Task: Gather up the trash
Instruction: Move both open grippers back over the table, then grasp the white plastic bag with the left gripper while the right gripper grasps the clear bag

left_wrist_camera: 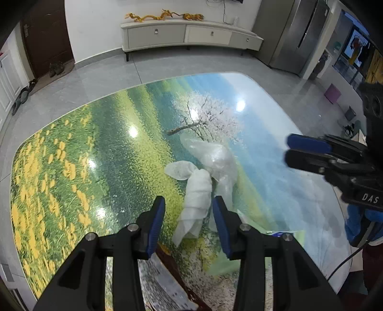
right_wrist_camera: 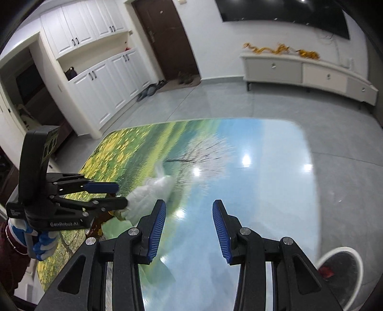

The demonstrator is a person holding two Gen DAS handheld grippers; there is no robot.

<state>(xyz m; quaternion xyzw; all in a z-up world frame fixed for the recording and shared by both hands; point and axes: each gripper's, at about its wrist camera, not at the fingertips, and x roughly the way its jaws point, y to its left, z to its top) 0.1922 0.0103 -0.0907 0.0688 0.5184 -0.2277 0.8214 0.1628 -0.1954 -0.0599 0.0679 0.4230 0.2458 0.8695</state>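
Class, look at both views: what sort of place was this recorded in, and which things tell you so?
Most likely a home living room: a wall-mounted television above a low cabinet, shoes beside a dark door.

Glossy surface [left_wrist_camera: 71,167], landscape print under glass-smooth finish, ceiling lights mirrored in bright spots. On it, crumpled white tissue paper [left_wrist_camera: 197,198], soft and matt, touching wad of clear plastic film [left_wrist_camera: 217,160], wrinkled, faintly shiny. Left claw [left_wrist_camera: 189,224]: matt black plastic arms, ribbed blue rubbery pads, bright metal pins. Right claw [right_wrist_camera: 189,229]: same build. Floor [left_wrist_camera: 95,79]: polished grey tile, slight sheen. Refrigerator [left_wrist_camera: 294,33]: brushed steel. Door [right_wrist_camera: 165,36]: dark wood.
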